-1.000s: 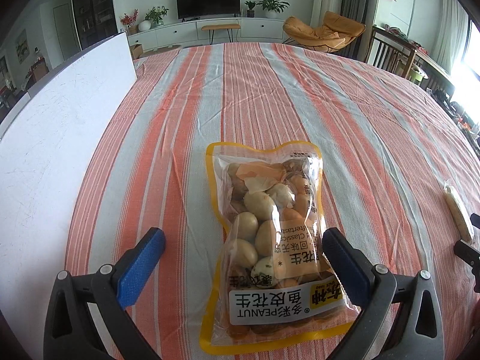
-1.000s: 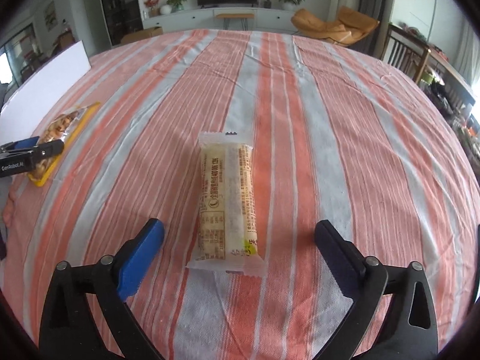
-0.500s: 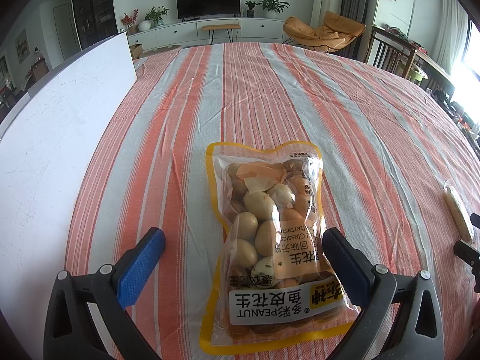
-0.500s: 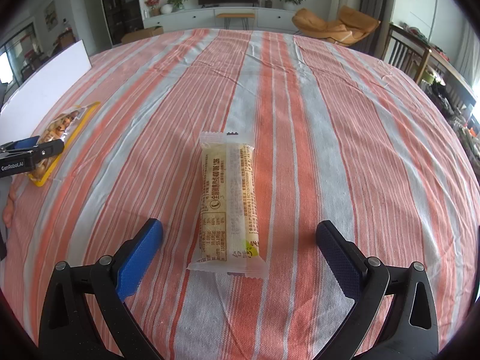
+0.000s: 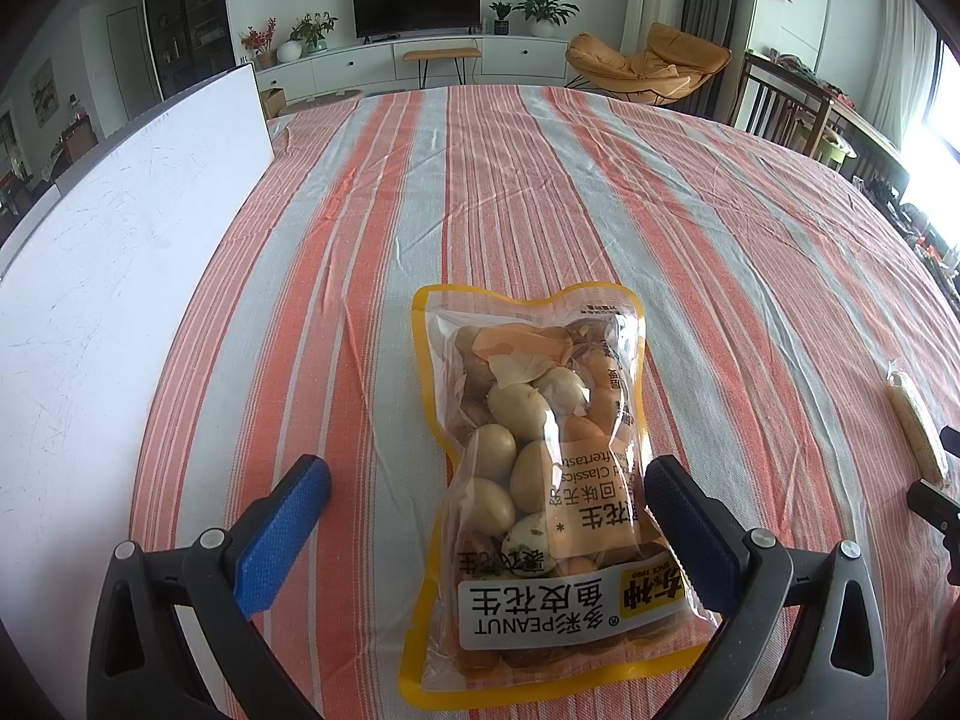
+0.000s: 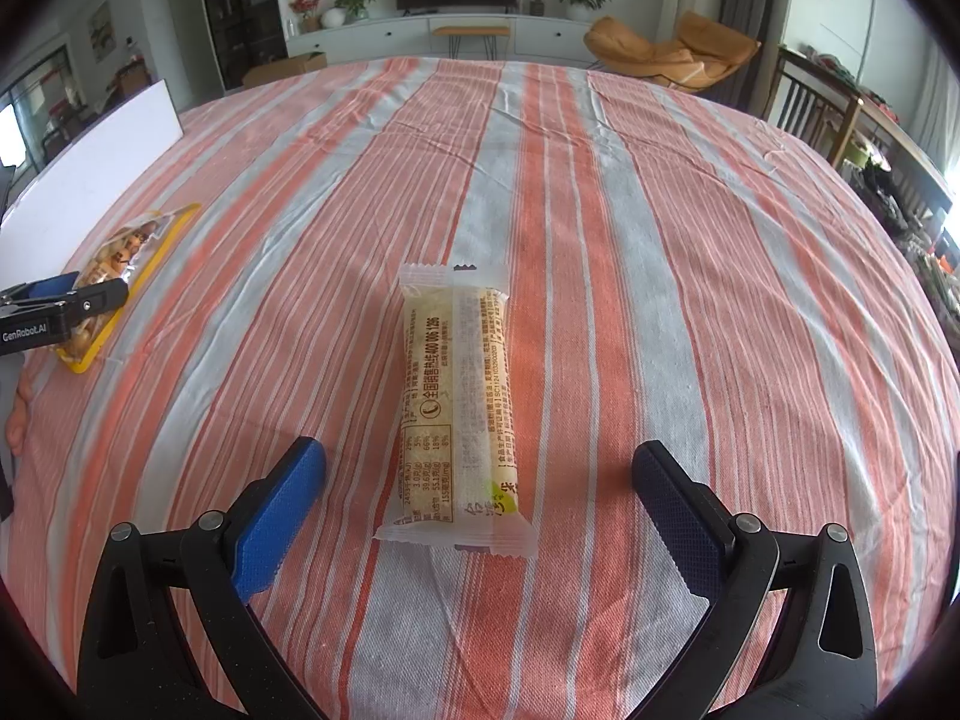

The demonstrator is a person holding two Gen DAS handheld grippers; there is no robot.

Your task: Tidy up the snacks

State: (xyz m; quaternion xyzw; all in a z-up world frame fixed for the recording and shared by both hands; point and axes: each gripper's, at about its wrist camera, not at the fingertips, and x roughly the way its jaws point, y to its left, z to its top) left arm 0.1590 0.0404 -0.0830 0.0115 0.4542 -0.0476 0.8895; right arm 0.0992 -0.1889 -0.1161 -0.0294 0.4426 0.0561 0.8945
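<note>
A clear peanut bag (image 5: pixel 543 480) with a yellow border lies flat on the striped tablecloth (image 5: pixel 540 192). My left gripper (image 5: pixel 486 504) is open, its jaws on either side of the bag's near half, the right one at its edge. A long wrapped snack bar (image 6: pixel 457 396) lies lengthwise on the cloth. My right gripper (image 6: pixel 480 489) is open with its jaws wide on either side of the bar's near end, not touching it. The bar also shows at the right edge of the left wrist view (image 5: pixel 918 429). The peanut bag (image 6: pixel 120 276) and left gripper (image 6: pixel 66 300) show at the left of the right wrist view.
A large white board (image 5: pixel 102 276) lies along the table's left side. The striped cloth stretches far ahead of both grippers. Beyond the table are a TV cabinet (image 5: pixel 420 60), an orange lounge chair (image 5: pixel 648 60) and wooden chairs (image 5: pixel 780 102) at the right.
The right gripper has edged slightly forward over the bar. The left gripper and both snacks have not moved.
</note>
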